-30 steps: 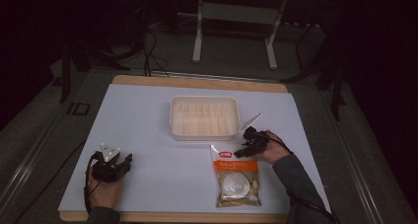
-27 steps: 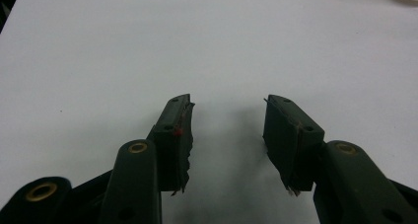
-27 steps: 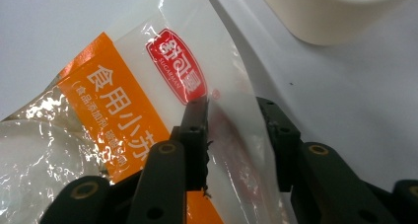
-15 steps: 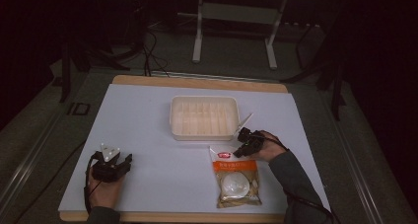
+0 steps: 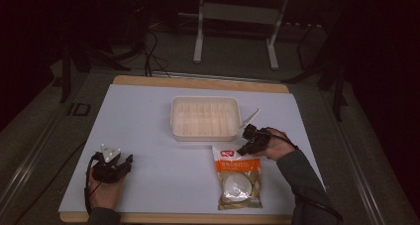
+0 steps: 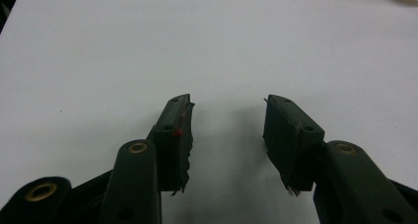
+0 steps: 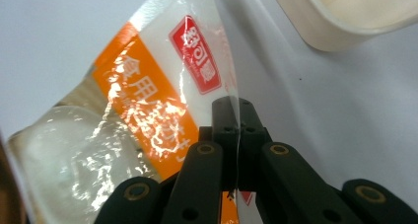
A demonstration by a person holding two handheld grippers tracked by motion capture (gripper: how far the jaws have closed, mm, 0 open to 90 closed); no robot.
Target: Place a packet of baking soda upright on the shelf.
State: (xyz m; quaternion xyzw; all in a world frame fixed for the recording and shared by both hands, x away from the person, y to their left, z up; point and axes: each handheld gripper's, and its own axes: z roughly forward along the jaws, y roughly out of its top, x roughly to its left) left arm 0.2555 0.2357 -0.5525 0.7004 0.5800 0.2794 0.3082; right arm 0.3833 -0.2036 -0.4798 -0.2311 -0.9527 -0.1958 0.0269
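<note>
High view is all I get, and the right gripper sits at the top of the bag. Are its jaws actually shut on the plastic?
Observer: Yes. In the right gripper view the right gripper is shut on the clear top edge of the bag, and the film stands up between the pads.
Operator: And the left gripper, open or shut?
Observer: Open. The left gripper shows a wide gap, with bare white table between the pads.
Operator: Where on the bag is the pinch?
Observer: On the clear strip just past the red label, with the orange band to one side of the jaws.
</note>
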